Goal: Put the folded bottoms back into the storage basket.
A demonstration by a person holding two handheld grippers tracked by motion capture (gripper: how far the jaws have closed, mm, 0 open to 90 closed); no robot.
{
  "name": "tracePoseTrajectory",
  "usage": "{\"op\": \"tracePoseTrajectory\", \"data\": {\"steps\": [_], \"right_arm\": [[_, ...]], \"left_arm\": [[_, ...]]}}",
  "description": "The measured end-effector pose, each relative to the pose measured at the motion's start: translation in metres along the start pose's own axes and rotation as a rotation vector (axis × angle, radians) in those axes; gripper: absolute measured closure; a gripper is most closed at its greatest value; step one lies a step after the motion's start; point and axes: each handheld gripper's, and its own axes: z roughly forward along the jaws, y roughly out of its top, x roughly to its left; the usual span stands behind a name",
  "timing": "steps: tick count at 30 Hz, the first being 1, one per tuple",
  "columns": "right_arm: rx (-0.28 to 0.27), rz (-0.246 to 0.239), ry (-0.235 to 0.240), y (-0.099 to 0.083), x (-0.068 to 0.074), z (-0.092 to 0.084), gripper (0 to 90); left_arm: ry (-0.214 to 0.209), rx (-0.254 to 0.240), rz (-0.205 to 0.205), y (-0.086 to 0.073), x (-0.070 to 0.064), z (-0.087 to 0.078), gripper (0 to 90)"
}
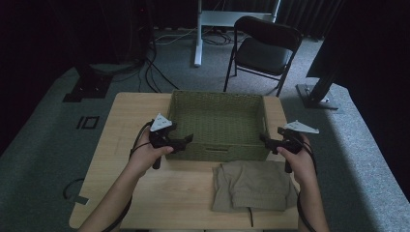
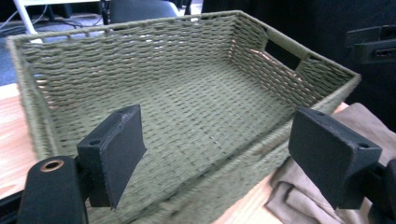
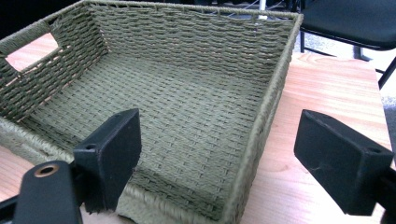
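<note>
An empty woven basket (image 1: 217,123) sits on the surface (image 1: 179,193), a folded cloth (image 1: 254,186) untouched before it, while the left gripper (image 1: 189,138) and right gripper (image 1: 263,138) flank the basket's near corners, jaws wide open, holding nothing.

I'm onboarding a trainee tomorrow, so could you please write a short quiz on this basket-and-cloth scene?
1. True or false: the woven green basket has something lying inside it.
2. Where does the folded beige cloth lie relative to the basket: A) inside it, B) on the table in front of its near wall, C) draped over its far rim?
3. How do the jaws of the left gripper and the right gripper stand, and do they hold anything?

Key
1. False; its woven bottom is bare.
2. B.
3. Both stand open, one at each near corner of the basket, holding nothing.
</note>
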Motion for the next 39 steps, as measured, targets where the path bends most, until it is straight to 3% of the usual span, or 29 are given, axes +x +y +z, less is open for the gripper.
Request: {"op": "tracePoseTrajectory", "data": {"steps": [10,21,31,39], "right_arm": [[0.004,0.002,0.013,-0.018,0.003,-0.009,14.5],[0.019,-0.016,0.009,-0.036,0.005,-0.021,14.5],[0.058,-0.011,-0.011,-0.065,0.001,-0.031,14.2],[0.095,-0.002,-0.052,-0.09,-0.008,-0.039,13.7]], "left_arm": [[-0.075,0.019,0.013,-0.021,-0.025,0.008,18.4],[-0.119,0.063,0.022,-0.043,-0.049,0.023,18.4],[-0.117,0.107,0.038,-0.062,-0.064,0.04,18.4],[-0.127,0.163,0.021,-0.082,-0.078,0.059,18.4]]}}
